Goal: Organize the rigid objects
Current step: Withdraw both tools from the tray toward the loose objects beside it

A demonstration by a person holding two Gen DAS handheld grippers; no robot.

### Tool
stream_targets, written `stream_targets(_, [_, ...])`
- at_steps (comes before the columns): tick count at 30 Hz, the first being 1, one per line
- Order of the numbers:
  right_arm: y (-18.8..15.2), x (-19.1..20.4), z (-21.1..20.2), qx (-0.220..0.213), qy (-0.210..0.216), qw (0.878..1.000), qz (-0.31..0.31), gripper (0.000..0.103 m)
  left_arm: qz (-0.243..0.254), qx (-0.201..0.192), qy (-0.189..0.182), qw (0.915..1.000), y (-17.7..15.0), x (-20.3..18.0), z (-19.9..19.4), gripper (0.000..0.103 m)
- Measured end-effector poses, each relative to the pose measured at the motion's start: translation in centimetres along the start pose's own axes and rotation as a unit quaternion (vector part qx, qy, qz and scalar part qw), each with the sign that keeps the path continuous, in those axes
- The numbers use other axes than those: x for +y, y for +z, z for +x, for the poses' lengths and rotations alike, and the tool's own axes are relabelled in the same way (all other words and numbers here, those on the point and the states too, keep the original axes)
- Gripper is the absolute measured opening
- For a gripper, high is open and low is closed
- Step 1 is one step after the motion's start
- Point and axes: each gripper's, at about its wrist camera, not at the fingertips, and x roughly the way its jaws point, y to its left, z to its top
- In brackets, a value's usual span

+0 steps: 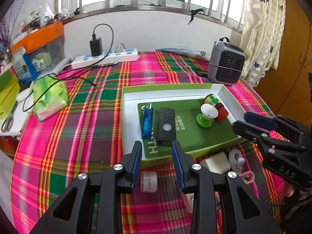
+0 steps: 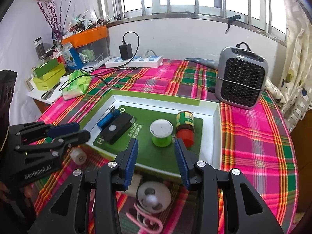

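Note:
A shallow white-and-green box tray (image 1: 128, 99) (image 2: 216, 109) lies on the plaid table. In it are a blue USB device (image 1: 147, 121) (image 2: 108, 118), a black ribbed device (image 1: 165, 124) (image 2: 117, 127), a green-and-white cup (image 1: 207, 114) (image 2: 161, 131) and a small jar with a red cap (image 1: 215, 103) (image 2: 185, 126). My left gripper (image 1: 157, 162) (image 2: 78, 130) is open and empty above a white cylinder (image 1: 149, 181) (image 2: 78, 156) in front of the tray. My right gripper (image 2: 156, 161) (image 1: 241, 120) is open and empty above a white round toy with a pink hook (image 2: 154, 196) (image 1: 237, 159). A white block (image 1: 215, 163) lies beside the toy.
A grey fan heater (image 1: 226, 63) (image 2: 241, 78) stands behind the tray on the right. A white power strip with a black charger (image 1: 105, 57) (image 2: 134, 61) lies at the back wall. A green tissue pack (image 1: 49, 95) (image 2: 78, 83), boxes and scissors (image 1: 7, 122) are at the left.

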Motion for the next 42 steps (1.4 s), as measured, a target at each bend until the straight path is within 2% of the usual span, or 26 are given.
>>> stream_targets(17, [-3.8, -0.7, -2.8, 0.001, -0.011, 1.000, 0.020, 0.040, -0.021, 0.016, 0.028, 0.9992, -3.7, 2.5, -1.7, 0.030])
stream_targets(33, [-6.9, -0.7, -3.4, 0.021, 0.004, 1.000, 0.015, 0.040, -0.037, 0.015, -0.016, 0.9991, -6.0, 3.3, -2.6, 0.030])
stream_targets(42, [-7.2, 0.1, -2.3, 0.038, 0.040, 0.998, -0.004, 0.040, -0.031, 0.025, -0.033, 0.9987, -6.3, 2.8, -2.0, 0.030])
